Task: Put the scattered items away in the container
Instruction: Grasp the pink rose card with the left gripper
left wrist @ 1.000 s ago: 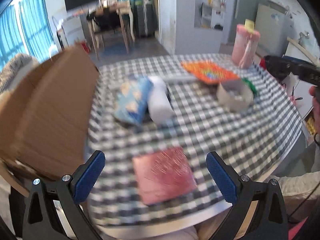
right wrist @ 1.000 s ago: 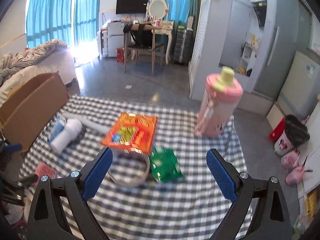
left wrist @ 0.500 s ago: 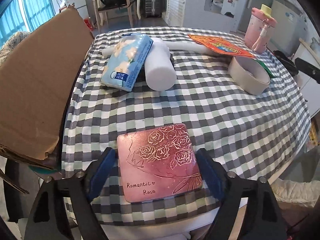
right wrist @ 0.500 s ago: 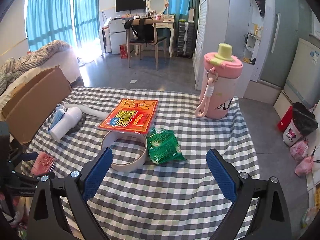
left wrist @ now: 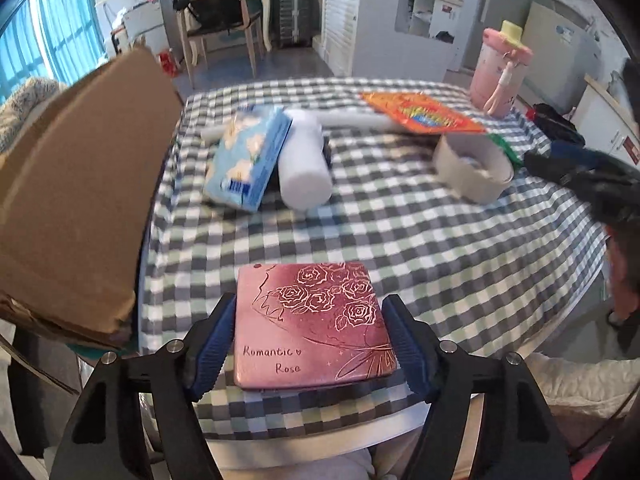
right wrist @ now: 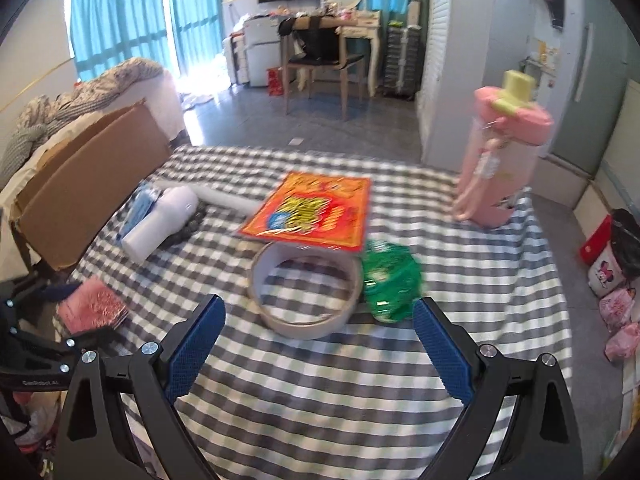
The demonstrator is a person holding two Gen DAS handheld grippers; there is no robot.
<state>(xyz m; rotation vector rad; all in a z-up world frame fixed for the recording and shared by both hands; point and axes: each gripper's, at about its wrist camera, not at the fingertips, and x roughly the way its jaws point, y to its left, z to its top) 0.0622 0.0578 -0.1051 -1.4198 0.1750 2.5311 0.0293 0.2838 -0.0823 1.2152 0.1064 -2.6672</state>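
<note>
- The cardboard box (left wrist: 72, 200) is cut off by the left edge, its inside hidden.
- The orange packet (right wrist: 310, 210) has print too blurred to read.

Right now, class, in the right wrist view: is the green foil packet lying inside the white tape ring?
No: the green foil packet lies on the checked cloth just outside the white tape ring, against its right side.

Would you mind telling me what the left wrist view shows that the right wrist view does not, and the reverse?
Only the left wrist view shows the rose drawing and writing on the pink case, with the left gripper's jaws, just closing, at its sides. Only the right wrist view shows the green packet plainly and the right gripper's open, empty jaws. Both show the cardboard box, tape roll, orange packet and pink bottle.
</note>
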